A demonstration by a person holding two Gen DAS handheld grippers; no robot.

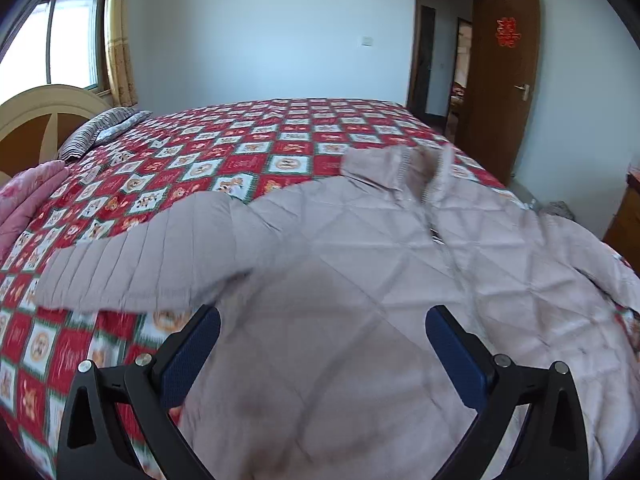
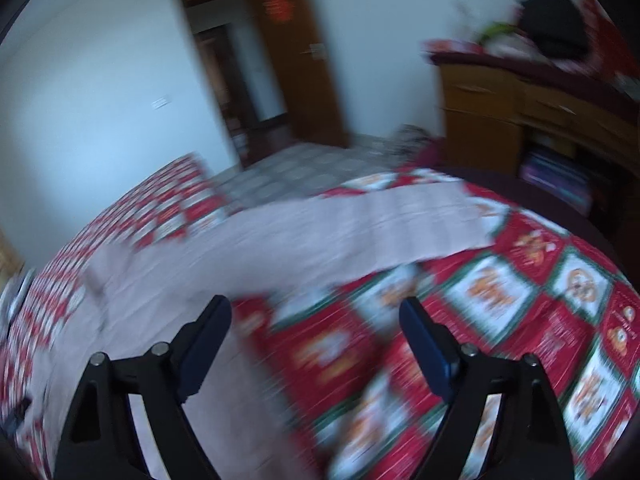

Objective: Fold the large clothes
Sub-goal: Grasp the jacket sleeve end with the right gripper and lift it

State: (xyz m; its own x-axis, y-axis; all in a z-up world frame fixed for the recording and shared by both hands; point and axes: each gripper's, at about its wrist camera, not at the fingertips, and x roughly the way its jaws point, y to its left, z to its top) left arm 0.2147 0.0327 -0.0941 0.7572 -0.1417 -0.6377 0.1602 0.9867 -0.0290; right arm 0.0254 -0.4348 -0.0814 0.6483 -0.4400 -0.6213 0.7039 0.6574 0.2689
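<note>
A pale pink quilted jacket [image 1: 360, 248] lies spread front-up on a bed with a red patterned bedspread [image 1: 208, 156]. One sleeve [image 1: 132, 264] stretches out to the left. My left gripper [image 1: 322, 320] hovers open over the jacket's lower body, with nothing between its blue pads. In the blurred right wrist view the jacket's other sleeve [image 2: 380, 220] runs across the bedspread [image 2: 520, 300]. My right gripper [image 2: 316, 312] stands open above the bedspread beside the jacket's side edge, its jaws empty.
A wooden headboard [image 1: 44, 116], a striped pillow [image 1: 100, 128] and a pink folded blanket [image 1: 24, 204] sit at the bed's left end. An open brown door [image 1: 508, 80] is at the back right. A wooden desk [image 2: 520, 112] with clutter stands past the bed's corner.
</note>
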